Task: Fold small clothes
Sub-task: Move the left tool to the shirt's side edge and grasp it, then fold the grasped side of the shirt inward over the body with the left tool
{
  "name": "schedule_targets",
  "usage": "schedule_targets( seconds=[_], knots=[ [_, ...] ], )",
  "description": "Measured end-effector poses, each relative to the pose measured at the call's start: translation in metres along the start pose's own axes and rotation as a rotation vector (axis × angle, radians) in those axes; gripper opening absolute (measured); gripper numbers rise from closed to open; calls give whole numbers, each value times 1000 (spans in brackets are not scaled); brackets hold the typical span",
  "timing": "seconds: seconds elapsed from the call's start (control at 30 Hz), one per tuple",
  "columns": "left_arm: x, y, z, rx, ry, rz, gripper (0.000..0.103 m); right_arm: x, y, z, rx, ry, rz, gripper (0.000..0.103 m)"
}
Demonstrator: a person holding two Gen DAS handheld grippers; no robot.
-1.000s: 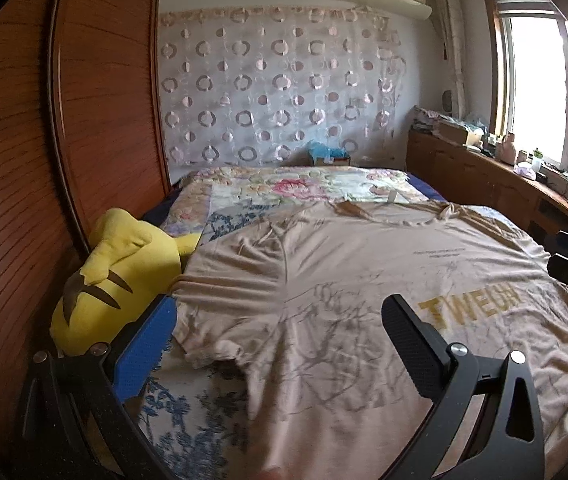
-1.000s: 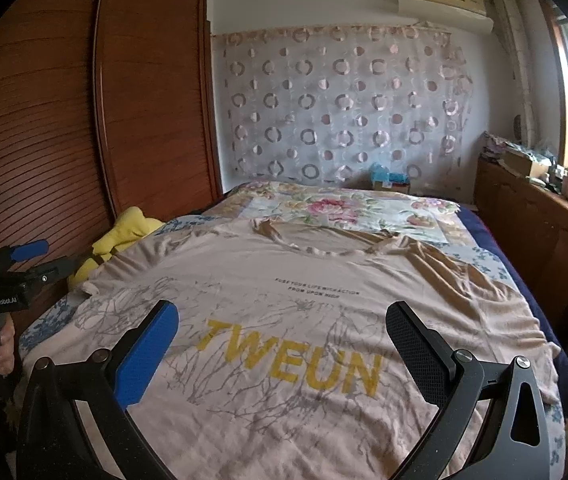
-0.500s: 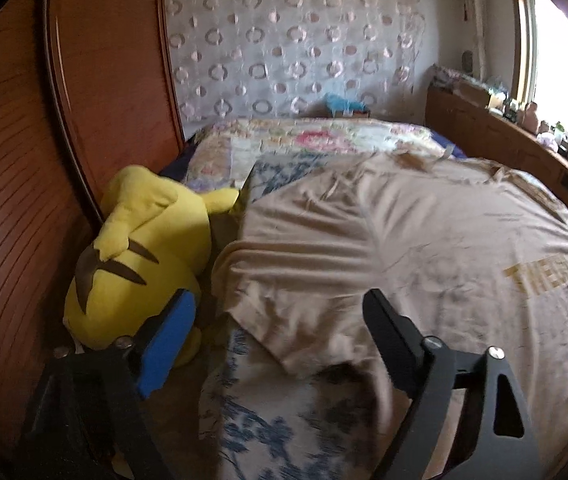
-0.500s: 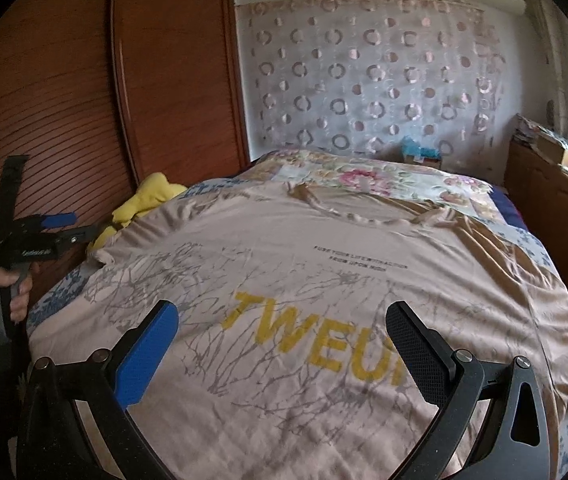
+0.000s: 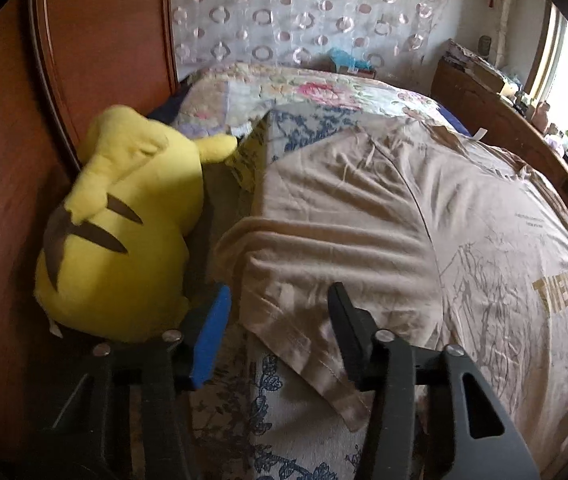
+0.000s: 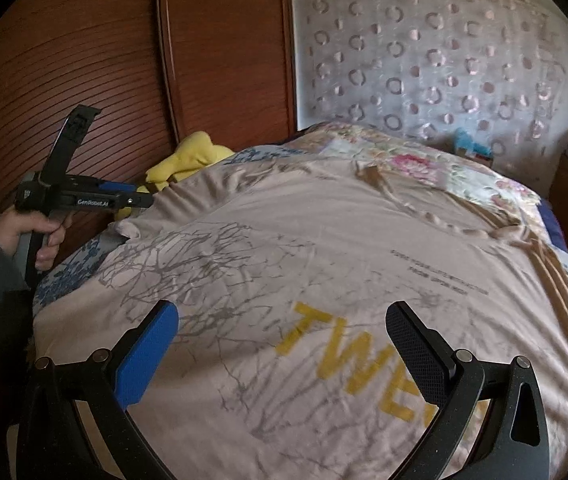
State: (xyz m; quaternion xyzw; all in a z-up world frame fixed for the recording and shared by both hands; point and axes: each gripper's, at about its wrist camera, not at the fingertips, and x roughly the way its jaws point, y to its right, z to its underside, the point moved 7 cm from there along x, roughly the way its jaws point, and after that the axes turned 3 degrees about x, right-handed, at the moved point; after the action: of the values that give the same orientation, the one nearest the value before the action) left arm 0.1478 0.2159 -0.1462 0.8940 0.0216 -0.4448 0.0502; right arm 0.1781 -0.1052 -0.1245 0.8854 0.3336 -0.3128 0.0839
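One T-shirt, one plush, seemingly two tongs.

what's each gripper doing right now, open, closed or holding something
Left gripper: open, jaws just closing around the T-shirt sleeve edge, not yet pinching it.
Right gripper: open wide above the shirt, holding nothing.

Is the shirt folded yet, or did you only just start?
Only starting. The beige T-shirt lies spread flat on the bed, no fold made. The left gripper has been closing around its sleeve, beside the yellow plush toy. The right gripper hovers open. All folding is left.
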Motion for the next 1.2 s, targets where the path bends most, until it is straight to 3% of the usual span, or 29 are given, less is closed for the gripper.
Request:
schedule_targets(
  seconds=[0.13, 0.2, 0.27, 0.43, 0.57, 0.93, 1.0, 1.1, 1.2],
  knots=[
    [1, 0, 3, -9, -10, 34, 33, -12, -7, 6, 3, 15, -16, 103],
    [-1, 0, 3, 9, 2, 8, 25, -18, -8, 10, 8, 17, -19, 103],
    [-5, 1, 2, 42, 18, -33, 5, -23, -9, 14, 14, 17, -22, 103],
    [-20, 10, -8, 76, 68, -34, 4, -31, -10, 23, 17, 19, -18, 103],
    [-41, 29, -27, 93, 138, 15, 4, -36, -9, 21, 22, 30, -8, 103],
    [-85, 132, -64, 221, 241, 206, 4, -48, 18, 11, 77, 78, 42, 103],
    [-92, 143, -65, 234, 256, 210, 4, -49, 20, 13, 93, 84, 48, 103],
    [-103, 147, -63, 230, 277, 220, 15, -49, 19, 17, 107, 83, 59, 103],
    [-112, 145, -60, 221, 305, 212, 37, -45, 16, 20, 113, 79, 68, 103]
  ],
)
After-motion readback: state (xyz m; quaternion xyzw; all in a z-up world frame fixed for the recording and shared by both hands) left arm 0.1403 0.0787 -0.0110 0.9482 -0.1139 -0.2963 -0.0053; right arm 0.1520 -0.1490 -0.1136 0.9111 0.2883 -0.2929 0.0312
